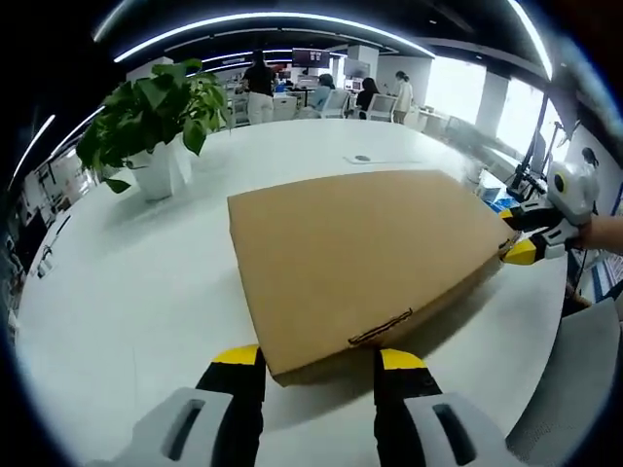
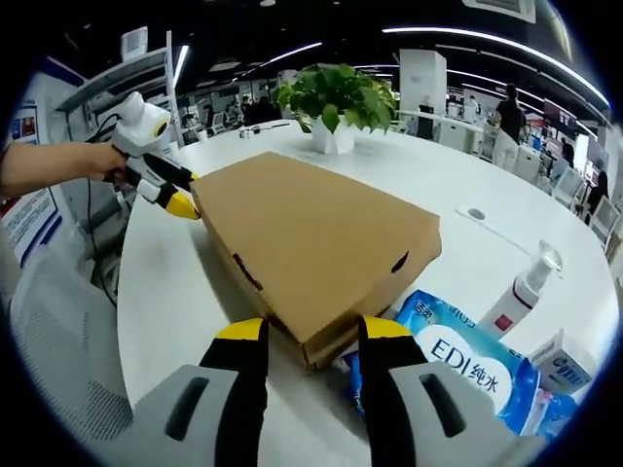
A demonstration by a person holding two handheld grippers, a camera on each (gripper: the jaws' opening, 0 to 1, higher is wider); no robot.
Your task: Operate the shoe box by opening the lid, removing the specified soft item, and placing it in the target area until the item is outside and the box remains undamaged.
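A flat brown cardboard shoe box [image 1: 360, 243] [image 2: 302, 224] lies with its lid down on the white table [image 1: 127, 292]. In the left gripper view my left gripper [image 1: 319, 358] stands open, its yellow-tipped jaws on either side of the box's near corner. My right gripper [image 1: 516, 235] shows at the box's far right corner, held by a hand. In the right gripper view my right gripper [image 2: 311, 331] is open around the opposite corner. The left gripper [image 2: 180, 199] touches the far left corner there. Nothing of the box's contents can be seen.
A potted green plant [image 1: 161, 117] [image 2: 336, 102] stands on the table beyond the box. A blue wipes pack [image 2: 467, 365], a pump bottle [image 2: 526, 287] and a small carton [image 2: 565, 365] lie by the right gripper's corner. A grey chair [image 1: 574, 389] stands at the table edge. People are at the far desks.
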